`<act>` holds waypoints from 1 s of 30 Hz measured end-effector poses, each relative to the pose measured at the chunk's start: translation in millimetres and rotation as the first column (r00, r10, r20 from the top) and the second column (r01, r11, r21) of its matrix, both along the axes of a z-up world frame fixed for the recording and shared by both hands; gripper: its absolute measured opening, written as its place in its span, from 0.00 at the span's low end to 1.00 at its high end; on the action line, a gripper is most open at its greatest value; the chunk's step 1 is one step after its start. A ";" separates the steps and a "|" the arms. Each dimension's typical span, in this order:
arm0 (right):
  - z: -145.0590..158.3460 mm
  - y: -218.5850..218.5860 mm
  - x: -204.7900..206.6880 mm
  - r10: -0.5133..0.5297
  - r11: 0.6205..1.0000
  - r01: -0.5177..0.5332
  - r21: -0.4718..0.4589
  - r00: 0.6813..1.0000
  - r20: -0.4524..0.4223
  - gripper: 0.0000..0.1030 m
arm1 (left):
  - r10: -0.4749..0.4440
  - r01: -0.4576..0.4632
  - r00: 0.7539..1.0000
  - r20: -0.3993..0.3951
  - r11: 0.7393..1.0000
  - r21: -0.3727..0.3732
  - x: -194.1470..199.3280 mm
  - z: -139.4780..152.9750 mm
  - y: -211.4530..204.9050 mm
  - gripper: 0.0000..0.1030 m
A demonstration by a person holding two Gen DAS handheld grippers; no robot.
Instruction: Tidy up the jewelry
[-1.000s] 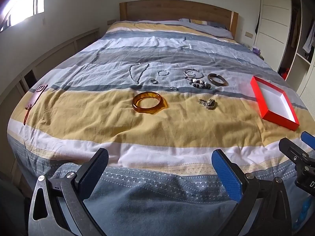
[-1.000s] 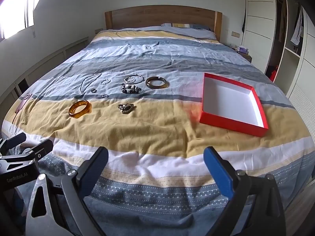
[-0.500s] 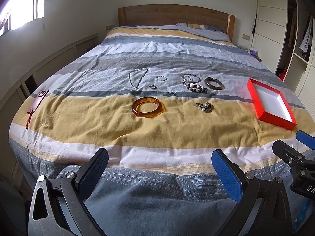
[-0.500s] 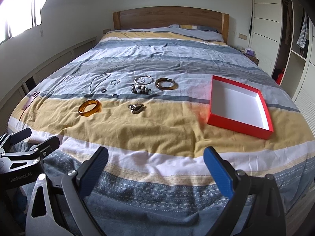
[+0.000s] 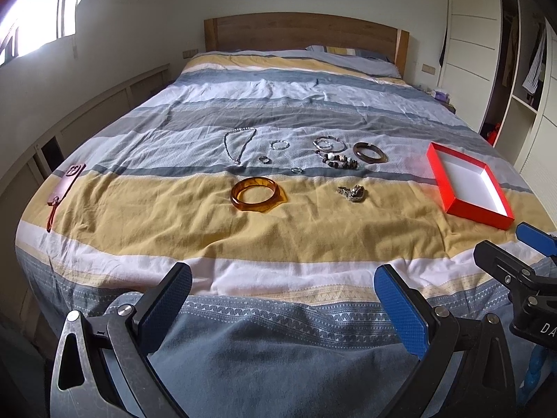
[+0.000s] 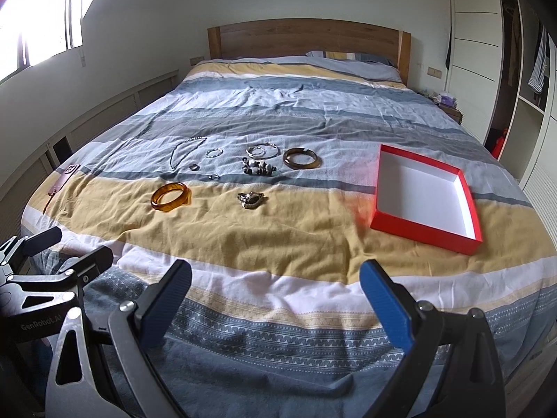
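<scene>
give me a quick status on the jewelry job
Both claws open, left and right, empty, at the bed's foot. Jewelry loose on the duvet: amber bangle nearest. Red box empty. Nothing in the way.

Ahead of my left gripper (image 5: 282, 296), wide open: amber bangle (image 5: 257, 194) flat on the bed's (image 5: 174, 216) yellow stripe. Crumpled chain clump (image 5: 352, 193) to its right. Beyond them, silver necklace (image 5: 238, 144), small rings, beaded bracelet (image 5: 337, 160), dark bangle (image 5: 369, 152). Far right, empty red box (image 5: 468, 186), white inside, lying open.
</scene>
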State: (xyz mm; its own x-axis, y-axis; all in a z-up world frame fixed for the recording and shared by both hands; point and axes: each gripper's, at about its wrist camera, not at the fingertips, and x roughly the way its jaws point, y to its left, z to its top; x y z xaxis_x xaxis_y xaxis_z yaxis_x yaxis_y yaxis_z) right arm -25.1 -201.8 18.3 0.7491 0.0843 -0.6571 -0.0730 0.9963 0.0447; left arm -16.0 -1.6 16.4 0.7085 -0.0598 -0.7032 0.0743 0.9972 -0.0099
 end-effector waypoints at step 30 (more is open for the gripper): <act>-30.2 14.9 52.2 0.052 0.998 -0.050 0.027 0.995 -0.083 0.93 | 0.025 -0.025 0.997 -0.076 1.000 0.003 60.2 -27.6 21.6 0.99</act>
